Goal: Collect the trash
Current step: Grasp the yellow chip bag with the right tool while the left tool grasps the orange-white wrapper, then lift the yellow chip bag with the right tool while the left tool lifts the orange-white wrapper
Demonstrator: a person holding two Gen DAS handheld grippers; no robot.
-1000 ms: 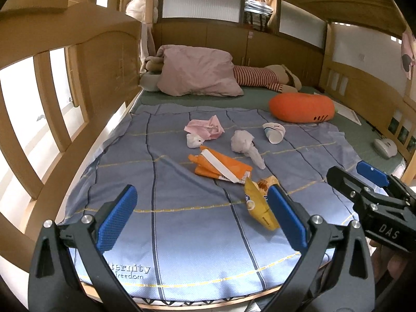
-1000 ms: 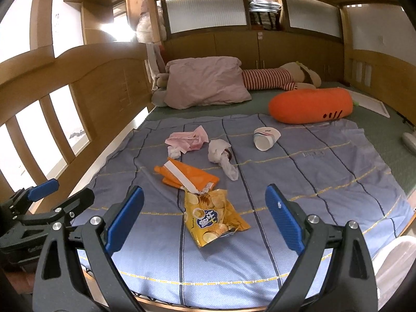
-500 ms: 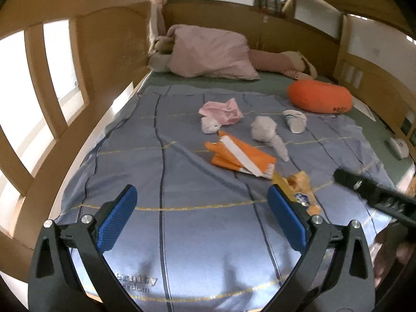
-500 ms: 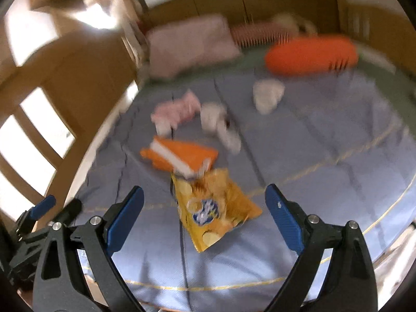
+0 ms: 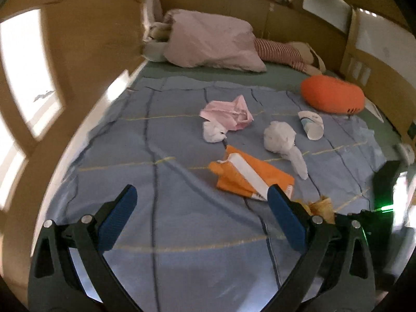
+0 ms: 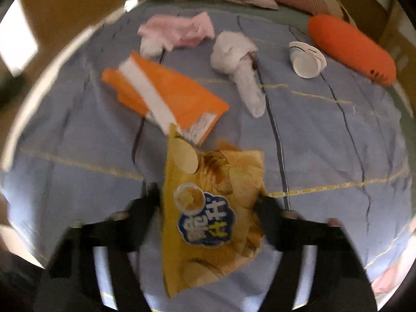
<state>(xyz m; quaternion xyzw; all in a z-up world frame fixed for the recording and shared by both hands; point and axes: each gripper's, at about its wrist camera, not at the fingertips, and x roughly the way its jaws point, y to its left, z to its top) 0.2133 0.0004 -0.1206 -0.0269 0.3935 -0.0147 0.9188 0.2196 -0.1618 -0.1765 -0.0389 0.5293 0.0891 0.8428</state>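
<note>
Trash lies on a blue bedsheet (image 5: 161, 182). A yellow chip bag (image 6: 208, 213) lies between the fingers of my right gripper (image 6: 208, 208), which is open and straddles it; the image is blurred. Beyond it lie an orange wrapper (image 6: 169, 93), a white wad (image 6: 234, 57), a pink wrapper (image 6: 179, 30) and a paper cup (image 6: 306, 62). My left gripper (image 5: 200, 221) is open and empty, above the sheet, with the orange wrapper (image 5: 247, 174) just past its right finger. The pink wrapper (image 5: 228, 111), white wad (image 5: 280, 137) and cup (image 5: 312, 127) lie farther off.
A pink pillow (image 5: 210, 41) and a striped plush (image 5: 280, 52) lie at the head of the bed. An orange cushion (image 5: 332, 93) lies at the right. Wooden bed rails (image 5: 78, 59) enclose the left and back. A small white tissue (image 5: 213, 132) lies by the pink wrapper.
My right gripper has moved forward and down, so the chip bag now lies between its fingers. My left gripper has moved forward over the sheet, toward the orange wrapper.
</note>
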